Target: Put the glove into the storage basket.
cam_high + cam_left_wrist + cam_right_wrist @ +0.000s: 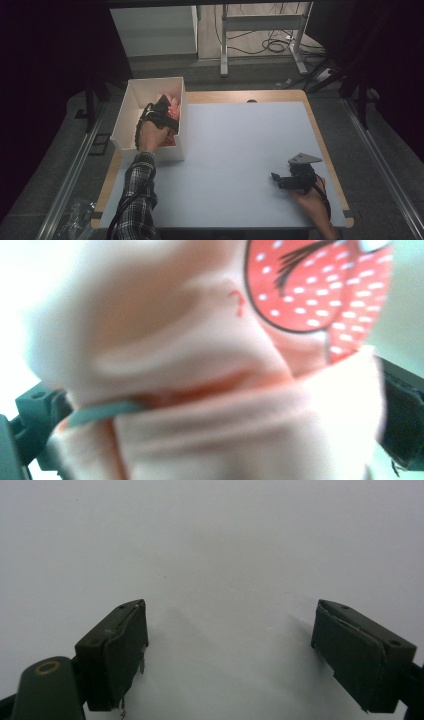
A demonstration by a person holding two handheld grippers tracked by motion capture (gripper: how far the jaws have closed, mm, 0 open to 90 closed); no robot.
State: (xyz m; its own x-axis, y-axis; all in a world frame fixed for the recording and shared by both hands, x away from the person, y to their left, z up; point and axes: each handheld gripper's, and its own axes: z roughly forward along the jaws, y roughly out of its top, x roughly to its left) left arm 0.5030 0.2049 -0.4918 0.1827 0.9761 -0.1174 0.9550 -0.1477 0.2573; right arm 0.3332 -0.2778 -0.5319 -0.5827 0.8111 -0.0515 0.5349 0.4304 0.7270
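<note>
Over at the far left of the counter (235, 150), the left hand-held gripper (167, 107) reaches down into a white box (131, 100) that stands on the counter's left edge. Inside the box lies a pink cloth (172, 105), bunched up against the right-hand wall. In the left gripper view the pink cloth (200, 365) is very close to the camera and blurred; it is soft and folded, with a red patch dotted white and some dark printed lines near the top right. The two dark jaws show at the far left and far right edges of that view, spread wide apart, with the cloth lying between them; whether the pads touch it cannot be told. A plaid sleeve (137, 190) leads up to the hand on that hand-held gripper.

Well apart, near the front right corner of the counter, the right hand-held gripper (280, 179) rests low over the bare white surface. In the right gripper view the right hand-held gripper (230, 650) has its jaws standing wide open with nothing between them.
</note>
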